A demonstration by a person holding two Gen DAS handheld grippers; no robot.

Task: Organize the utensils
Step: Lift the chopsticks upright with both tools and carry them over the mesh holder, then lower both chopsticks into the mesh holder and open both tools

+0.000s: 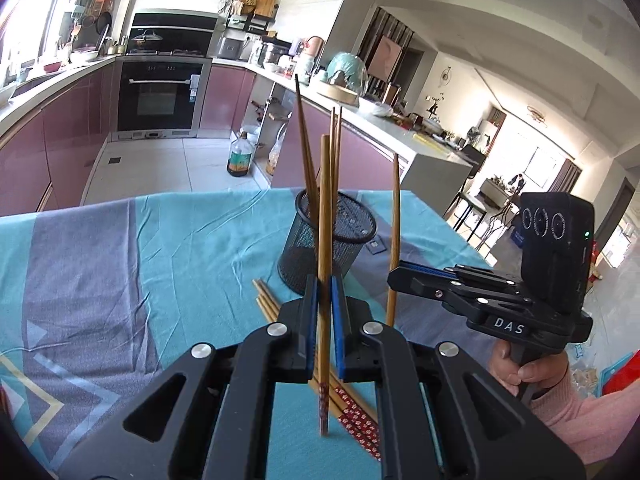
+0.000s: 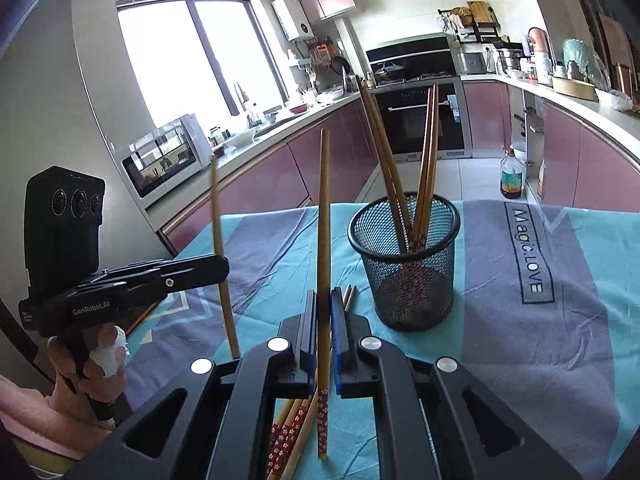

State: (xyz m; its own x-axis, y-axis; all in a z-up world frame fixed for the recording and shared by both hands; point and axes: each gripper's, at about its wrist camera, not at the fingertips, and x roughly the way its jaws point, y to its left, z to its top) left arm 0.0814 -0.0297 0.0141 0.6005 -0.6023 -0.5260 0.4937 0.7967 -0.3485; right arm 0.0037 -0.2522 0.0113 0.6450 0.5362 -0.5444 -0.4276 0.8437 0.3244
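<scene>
A black mesh holder (image 1: 340, 236) (image 2: 404, 268) stands on the blue and grey tablecloth (image 1: 160, 240) with several wooden chopsticks leaning in it. My left gripper (image 1: 325, 285) is shut on one upright chopstick (image 1: 325, 208), just in front of the holder. My right gripper (image 2: 325, 298) is shut on another upright chopstick (image 2: 323, 208), left of and nearer than the holder. Each view shows the other gripper side-on: the right gripper (image 1: 394, 276) with its chopstick (image 1: 395, 208), the left gripper (image 2: 224, 266) with its chopstick (image 2: 218, 216). Loose chopsticks (image 1: 266, 300) (image 2: 288, 428) with red patterned ends lie on the cloth beneath both grippers.
A person's hand (image 1: 524, 368) in a pink sleeve holds the right gripper's handle. Beyond the table's far edge is a tiled floor with an oil bottle (image 1: 239, 156) (image 2: 512, 178), pink cabinets and an oven (image 1: 160, 96). A microwave (image 2: 164, 160) sits on the left counter.
</scene>
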